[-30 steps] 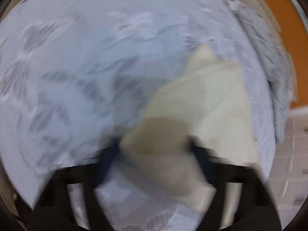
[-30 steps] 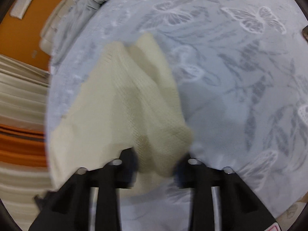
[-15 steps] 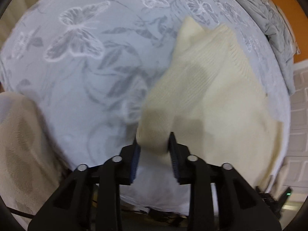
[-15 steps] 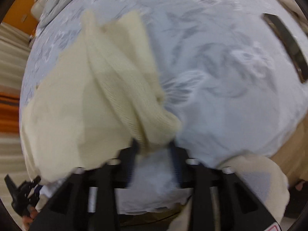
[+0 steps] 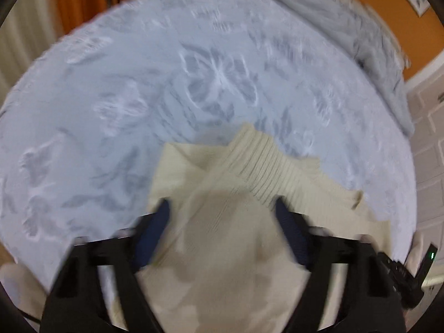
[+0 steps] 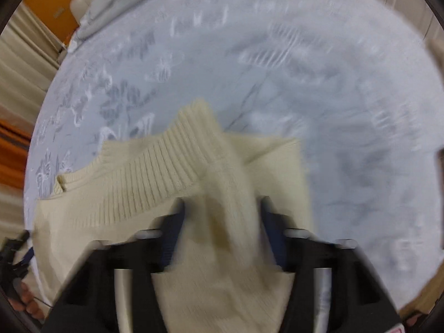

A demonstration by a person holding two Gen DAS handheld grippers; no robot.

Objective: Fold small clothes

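A cream knit sweater (image 5: pixel 258 172) lies on a pale blue butterfly-print bedspread (image 5: pixel 216 77), its ribbed band pointing away. My left gripper (image 5: pixel 222 216) hangs over it and its jaws are closing, with a bunched, shadowed fold of the knit filling the gap between the blue pads. In the right wrist view the sweater (image 6: pixel 138 177) spreads to the left. A thick fold of it runs up between the fingers of my right gripper (image 6: pixel 222 216), whose jaws are closing on it. Both views are motion-blurred.
The bedspread (image 6: pixel 333 83) reaches far ahead. A crumpled grey blanket (image 5: pixel 360 36) lies at the far edge, also visible as a grey blanket (image 6: pixel 111 2) beside an orange wall. A black device (image 5: pixel 410 274) sits at the lower right. A person's fingers (image 6: pixel 27 302) show at the lower left.
Both grippers have swung with the sweater: half a second ago it lay off to one side of each, now its ribbed band lies straight ahead. The fingers look farther apart around thicker folds.
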